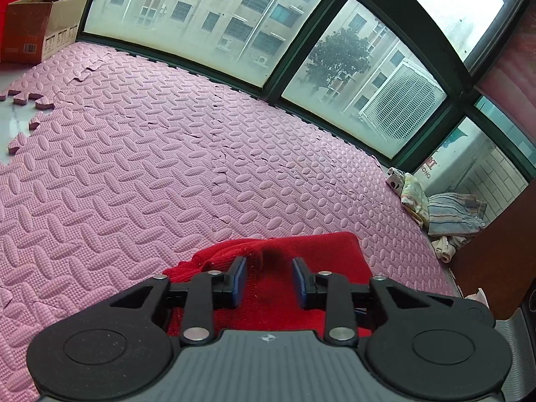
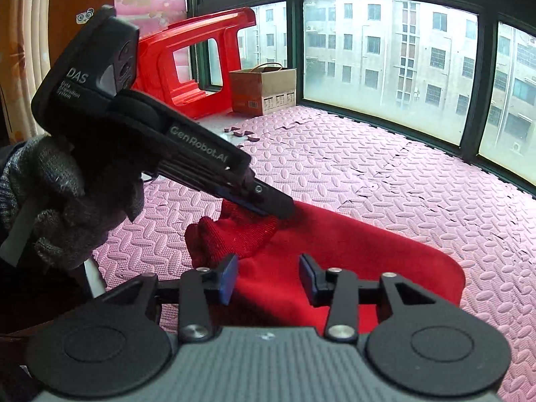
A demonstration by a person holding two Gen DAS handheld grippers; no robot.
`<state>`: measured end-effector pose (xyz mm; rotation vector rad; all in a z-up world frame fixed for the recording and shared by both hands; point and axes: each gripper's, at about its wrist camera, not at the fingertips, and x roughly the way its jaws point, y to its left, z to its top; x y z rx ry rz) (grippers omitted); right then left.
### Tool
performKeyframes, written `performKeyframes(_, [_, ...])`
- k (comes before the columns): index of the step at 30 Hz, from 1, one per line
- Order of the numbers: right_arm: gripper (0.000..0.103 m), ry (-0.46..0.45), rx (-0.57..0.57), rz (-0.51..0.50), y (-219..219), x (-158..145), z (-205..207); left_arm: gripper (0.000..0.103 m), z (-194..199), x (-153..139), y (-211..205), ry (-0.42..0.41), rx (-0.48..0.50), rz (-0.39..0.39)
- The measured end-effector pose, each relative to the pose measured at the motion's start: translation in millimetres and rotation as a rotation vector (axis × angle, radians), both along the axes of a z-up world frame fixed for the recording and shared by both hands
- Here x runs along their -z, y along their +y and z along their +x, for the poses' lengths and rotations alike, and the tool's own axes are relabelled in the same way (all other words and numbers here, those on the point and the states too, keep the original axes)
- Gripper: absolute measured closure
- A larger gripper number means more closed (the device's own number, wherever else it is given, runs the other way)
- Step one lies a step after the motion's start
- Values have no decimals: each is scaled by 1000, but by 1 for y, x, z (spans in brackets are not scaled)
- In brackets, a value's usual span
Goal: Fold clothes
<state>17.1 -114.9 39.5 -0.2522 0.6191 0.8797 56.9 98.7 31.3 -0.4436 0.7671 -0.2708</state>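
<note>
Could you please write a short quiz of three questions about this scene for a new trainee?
1. True or false: the jaws of the right hand-held gripper are shut on the red knitted garment.
2. Which object stands beside the red plastic stool: A) brown cardboard box, B) blue bucket, C) white basket?
3. Fill in: the garment lies on a pink ____ mat.

Key: 1 false, they are open above it; 2 A; 3 foam.
</note>
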Motion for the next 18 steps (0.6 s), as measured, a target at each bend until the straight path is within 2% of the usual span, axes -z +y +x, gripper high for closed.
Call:
performKeyframes(2, [47, 2, 28, 11, -13, -6, 2, 56, -9, -4, 3, -14, -24, 21])
performKeyframes(4, [46, 0, 59, 15, -25, -10, 6, 49, -14, -5, 6, -11, -47, 39])
performKeyframes(7, [37, 16, 118, 22, -41, -12, 13, 40, -14, 3, 11, 32, -81, 27])
performKeyframes(9, [34, 34, 160, 27, -52, -12, 20, 37, -15, 8, 15, 61, -104, 19])
performKeyframes(11, [27, 56, 205, 35, -61, -5, 30, 37, -14, 14, 18, 90, -124, 5])
performKeyframes(18, [27, 137, 299, 68, -85, 13, 54, 31, -14, 25, 25, 141, -160, -45])
